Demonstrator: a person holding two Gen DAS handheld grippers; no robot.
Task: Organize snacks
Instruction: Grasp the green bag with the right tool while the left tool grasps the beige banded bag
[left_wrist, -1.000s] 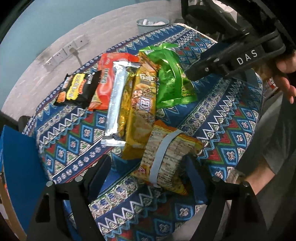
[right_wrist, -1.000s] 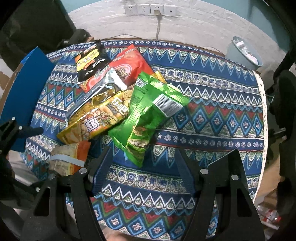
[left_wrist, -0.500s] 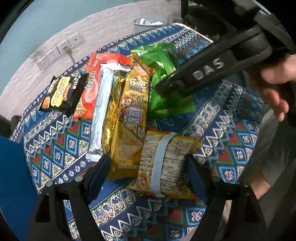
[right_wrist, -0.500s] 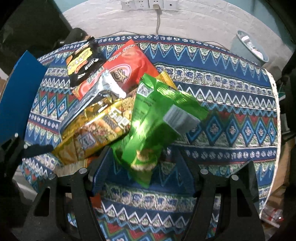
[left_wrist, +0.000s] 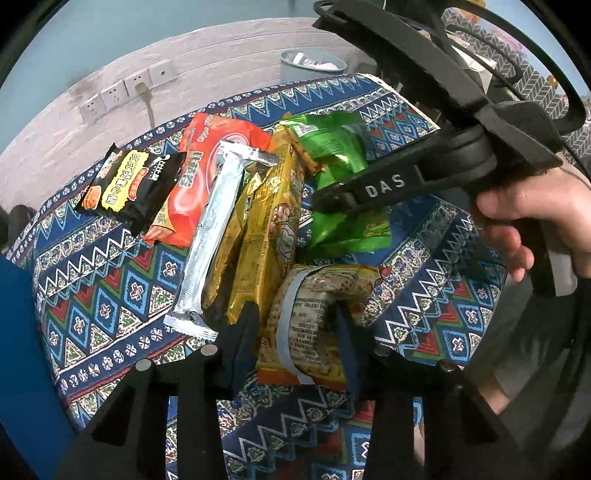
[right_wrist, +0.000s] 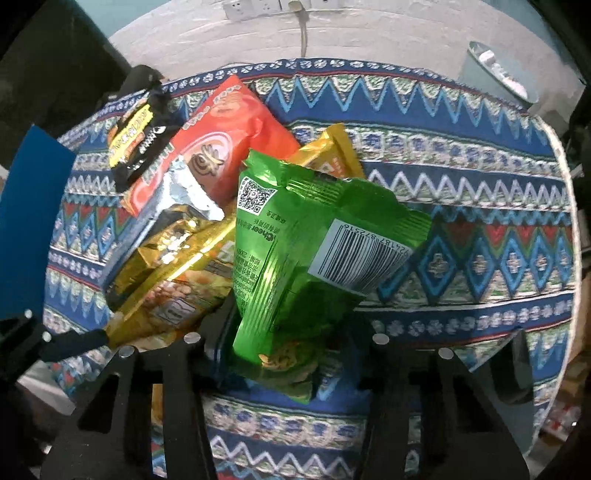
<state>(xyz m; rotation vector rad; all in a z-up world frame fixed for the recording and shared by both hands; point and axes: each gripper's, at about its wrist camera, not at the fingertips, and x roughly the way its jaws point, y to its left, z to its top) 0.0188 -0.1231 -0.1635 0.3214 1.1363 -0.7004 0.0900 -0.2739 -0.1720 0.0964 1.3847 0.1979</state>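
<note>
Woven blue patterned tablecloth with zigzag and diamond bands covered the round table; a heap of crinkly foil snack packs lay fanned across it. Black plastic right gripper, seen from the left view as a long bar marked DAS with a bare hand wrapped round its grip, pointed steeply down. Its jaws were closing, the glossy green foil bag with a white barcode patch between them, pads pinching its lower end, bag tilted up off the heap. Black left gripper also pointed steeply down near the table edge; jaws closing, the yellow-orange crinkled packet with a pale grey band between the blue pads and squeezed narrow there. Beside it lay a long gold foil peanut pack, a flat silver foil sleeve, a red-orange puffy pouch and a small black-and-yellow sachet, overlapping in a row.
</note>
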